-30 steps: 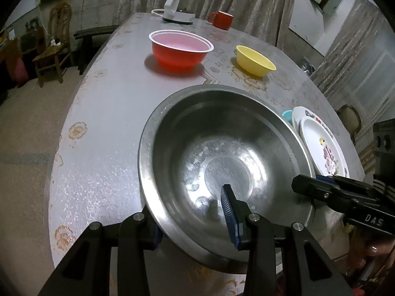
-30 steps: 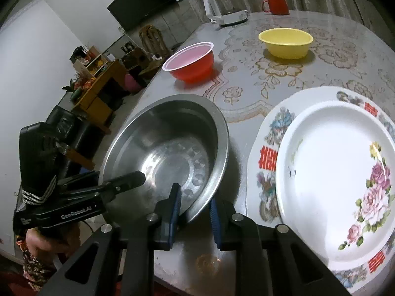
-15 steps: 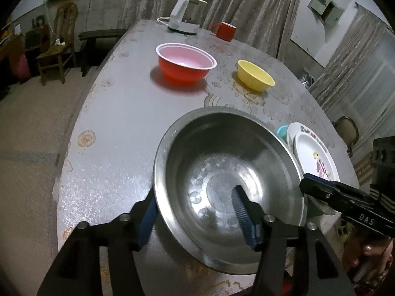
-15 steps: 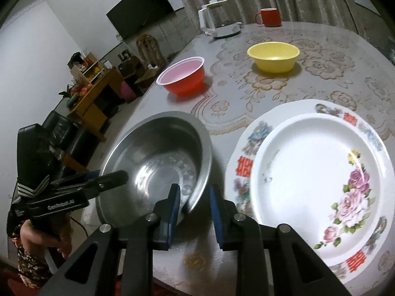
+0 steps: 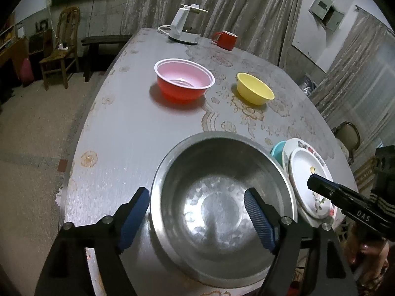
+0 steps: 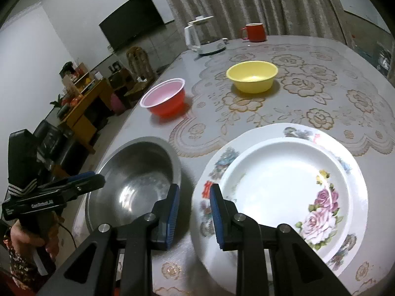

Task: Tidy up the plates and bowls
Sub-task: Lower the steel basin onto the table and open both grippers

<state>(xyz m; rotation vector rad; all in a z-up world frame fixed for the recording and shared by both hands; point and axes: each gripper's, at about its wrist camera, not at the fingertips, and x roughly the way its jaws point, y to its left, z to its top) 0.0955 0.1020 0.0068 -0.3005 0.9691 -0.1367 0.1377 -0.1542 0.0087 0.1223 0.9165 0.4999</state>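
Three bowls and a stack of plates sit on the table [image 5: 138,133]. Nearest is the steel bowl [image 5: 217,204], empty, resting on the table right in front of the left tool [image 5: 196,219]. That tool's blue pads are spread wide apart, one outside the bowl's left rim and the other over the inside of the bowl; neither pad clearly touches the metal. In the right wrist view the same steel bowl [image 6: 138,177] lies ahead and to the left of the right tool [image 6: 193,212], whose pads are also apart with nothing between them, hovering over the gap between the bowl and the plates.

Just right of the steel bowl, the white rose-patterned plate [image 6: 286,190] lies inside a larger flowered plate [image 6: 249,140]; both hold nothing. From the left tool's view a teal dish [image 5: 277,149] peeks out from behind the stack, mostly hidden.

Farther ahead of both tools stand the red bowl [image 5: 184,83], with a pale pink inside, and the yellow bowl [image 5: 254,90] to its right, well apart from each other and both empty. Beyond them, at the far edge of the table, are a white kettle [image 5: 184,26] on its base and a red mug [image 5: 226,40].
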